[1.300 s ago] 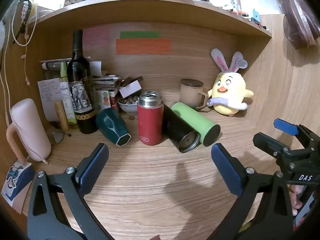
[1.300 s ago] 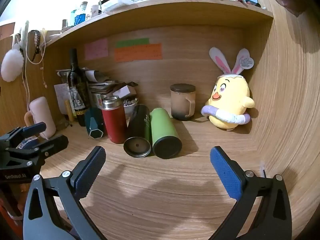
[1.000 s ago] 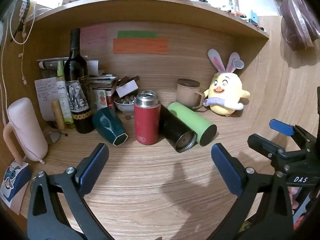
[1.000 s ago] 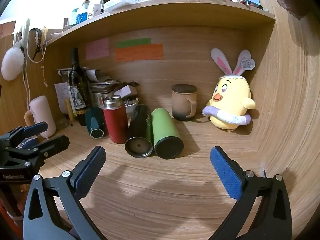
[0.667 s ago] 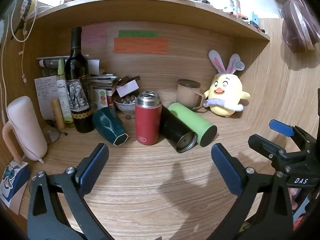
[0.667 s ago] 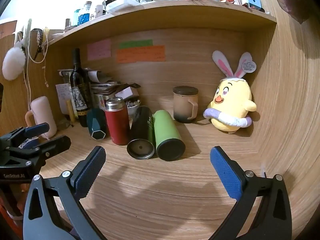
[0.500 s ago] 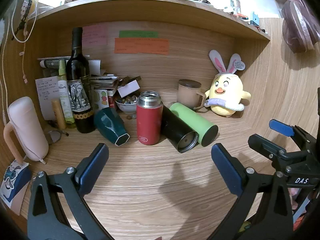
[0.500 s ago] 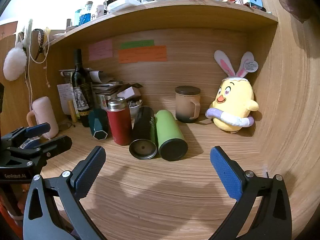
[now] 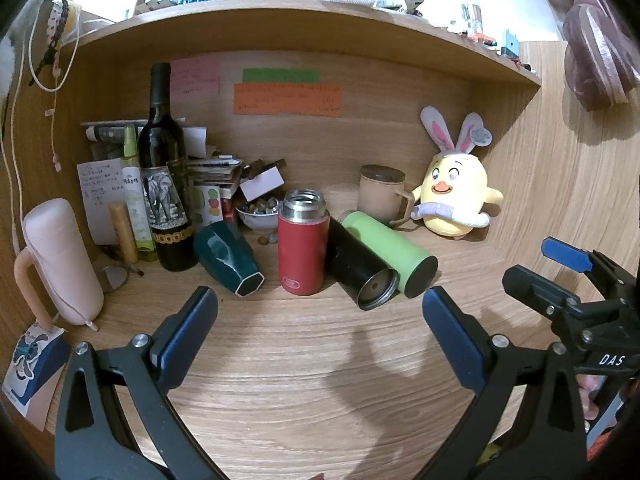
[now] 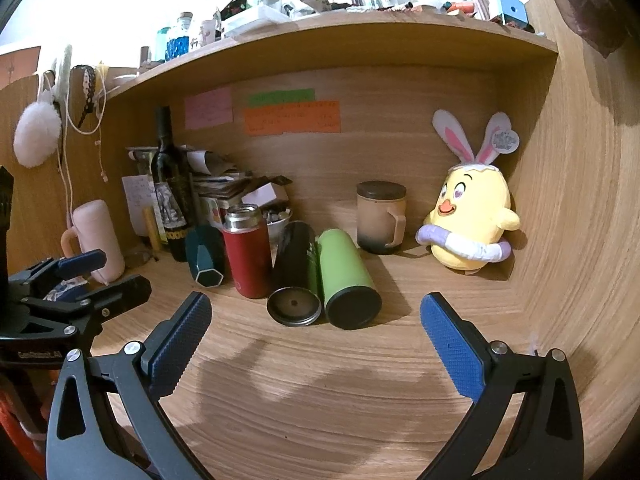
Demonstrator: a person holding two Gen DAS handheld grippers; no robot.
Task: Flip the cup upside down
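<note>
left wrist view: i see my left gripper with blue pads spread wide, holding nothing
right wrist view: my right gripper is spread just as wide, also bare
cup: dark teal faceted cup lies tilted on the wooden desk, hexagonal base toward me, between the dark wine bottle and the upright red steel-rimmed flask
beside: black tumbler and green tumbler lie side by side, touching
</note>
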